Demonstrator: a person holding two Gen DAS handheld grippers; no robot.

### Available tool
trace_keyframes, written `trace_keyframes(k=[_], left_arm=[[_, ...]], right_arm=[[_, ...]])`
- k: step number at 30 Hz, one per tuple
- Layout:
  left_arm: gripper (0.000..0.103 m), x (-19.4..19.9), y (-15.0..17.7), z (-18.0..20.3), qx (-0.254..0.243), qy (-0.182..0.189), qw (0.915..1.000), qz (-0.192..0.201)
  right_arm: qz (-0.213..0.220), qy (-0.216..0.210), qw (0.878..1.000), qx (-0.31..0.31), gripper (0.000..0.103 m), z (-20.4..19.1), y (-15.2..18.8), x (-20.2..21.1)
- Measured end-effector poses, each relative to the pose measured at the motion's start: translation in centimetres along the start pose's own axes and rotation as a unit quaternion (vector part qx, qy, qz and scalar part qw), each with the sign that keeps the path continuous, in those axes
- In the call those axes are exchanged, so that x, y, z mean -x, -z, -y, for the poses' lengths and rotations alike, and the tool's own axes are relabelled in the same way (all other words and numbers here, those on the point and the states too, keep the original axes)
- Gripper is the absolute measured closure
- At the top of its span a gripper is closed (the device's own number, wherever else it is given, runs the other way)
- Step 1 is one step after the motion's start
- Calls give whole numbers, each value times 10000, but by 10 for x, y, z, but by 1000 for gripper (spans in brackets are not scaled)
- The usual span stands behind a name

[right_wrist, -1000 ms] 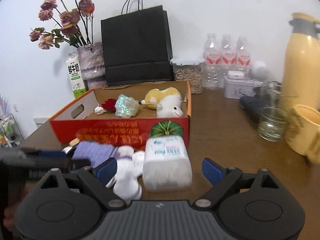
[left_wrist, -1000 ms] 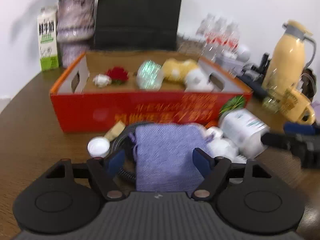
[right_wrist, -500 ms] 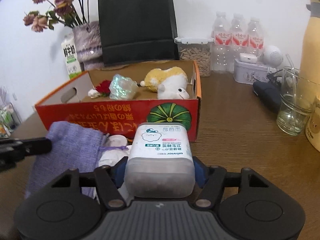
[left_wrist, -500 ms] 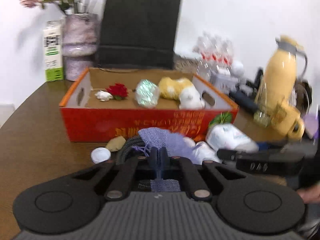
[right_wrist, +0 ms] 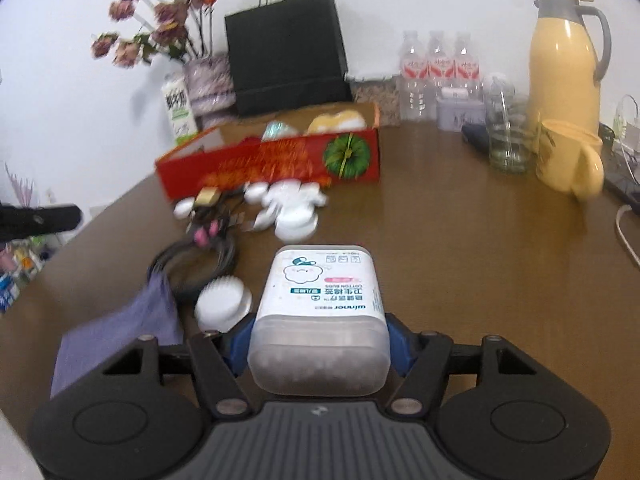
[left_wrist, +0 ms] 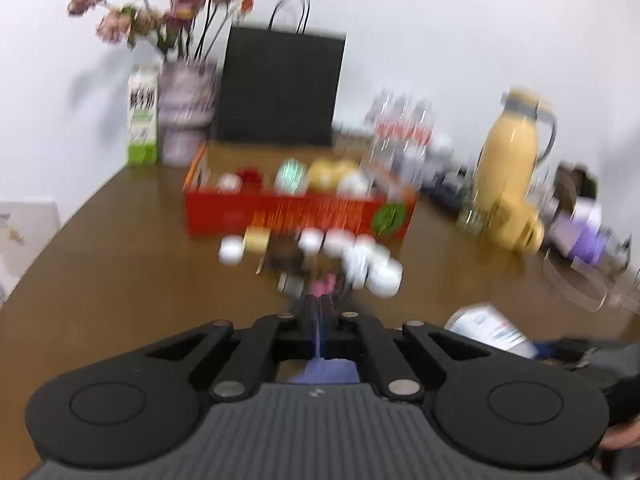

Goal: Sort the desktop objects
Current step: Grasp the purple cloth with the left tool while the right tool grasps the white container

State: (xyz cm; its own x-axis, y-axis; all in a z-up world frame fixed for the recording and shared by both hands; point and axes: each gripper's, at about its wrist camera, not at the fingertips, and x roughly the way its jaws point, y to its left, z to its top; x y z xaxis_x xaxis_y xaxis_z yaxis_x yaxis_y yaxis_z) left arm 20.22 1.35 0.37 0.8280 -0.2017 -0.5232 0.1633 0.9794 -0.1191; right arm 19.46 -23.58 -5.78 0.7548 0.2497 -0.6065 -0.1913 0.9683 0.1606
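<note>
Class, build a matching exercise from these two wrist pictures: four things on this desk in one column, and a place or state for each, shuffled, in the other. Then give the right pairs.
Things
1. cotton bud box
2. purple cloth pouch
3. yellow mug
4. black paper bag

Places or states
A. stands against the wall behind the red cardboard box
B. clamped between the pads of the right tool
C. pinched in the shut left tool
D. sits on the table in front of the yellow thermos jug

Pairs: 1-B, 2-C, 3-D, 4-A

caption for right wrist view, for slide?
Right gripper clamps a cotton-bud box above the cluttered table.
</note>
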Motion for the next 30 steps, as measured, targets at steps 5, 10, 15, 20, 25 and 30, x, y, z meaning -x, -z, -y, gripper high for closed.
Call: trace_keyframes(k=[5,10,15,20,25,30], left_arm=[[35,10,49,11,-321,152,9993,-141],[20,-5,58,19,-605,49,9981,-118],[5,-48,48,18,-652,88,9966,-490],[88,-54,43,18,-731,92,9961,-486],[96,-30,31,13,-533,-146,9979,-338],[96,25,15,-15,-37,-144,9998,108]], right_arm=[[38,57,9997,240,37,-13,26,27],[100,-13,9998,150,31,-14,28,40],[58,-40,9999,129,30,-16,29,36],[-6,66,9998,177,37,-18,28,23],[13,88,9993,365,37,-26,27,17],[49,-19,9998,179,38,-24,24,22]])
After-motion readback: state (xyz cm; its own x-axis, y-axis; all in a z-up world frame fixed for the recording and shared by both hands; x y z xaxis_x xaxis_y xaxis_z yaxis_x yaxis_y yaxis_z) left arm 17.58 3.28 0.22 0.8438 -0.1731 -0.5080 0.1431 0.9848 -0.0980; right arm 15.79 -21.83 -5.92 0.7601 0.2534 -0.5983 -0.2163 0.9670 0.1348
